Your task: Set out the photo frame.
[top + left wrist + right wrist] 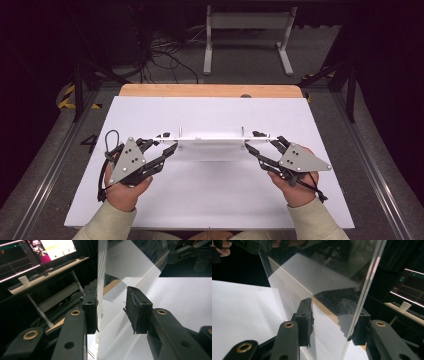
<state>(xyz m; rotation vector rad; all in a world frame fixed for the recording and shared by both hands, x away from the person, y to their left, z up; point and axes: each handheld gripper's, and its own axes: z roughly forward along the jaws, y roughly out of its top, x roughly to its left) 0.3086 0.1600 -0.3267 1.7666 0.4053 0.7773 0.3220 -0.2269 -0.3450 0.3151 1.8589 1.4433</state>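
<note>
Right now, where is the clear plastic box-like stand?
In the high view the clear plastic box-like stand sits mid-table over the white table sheet, between the left gripper and the right gripper, one at each end.

clear glossy acrylic stand; matt white table sheet over a wooden tabletop; matt black plastic jaws.

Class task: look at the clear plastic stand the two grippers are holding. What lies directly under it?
Under the clear plastic stand lies the white table sheet, with the stand's faint shadow on it. The sheet covers the table below, except a wooden strip at the far edge.
</note>
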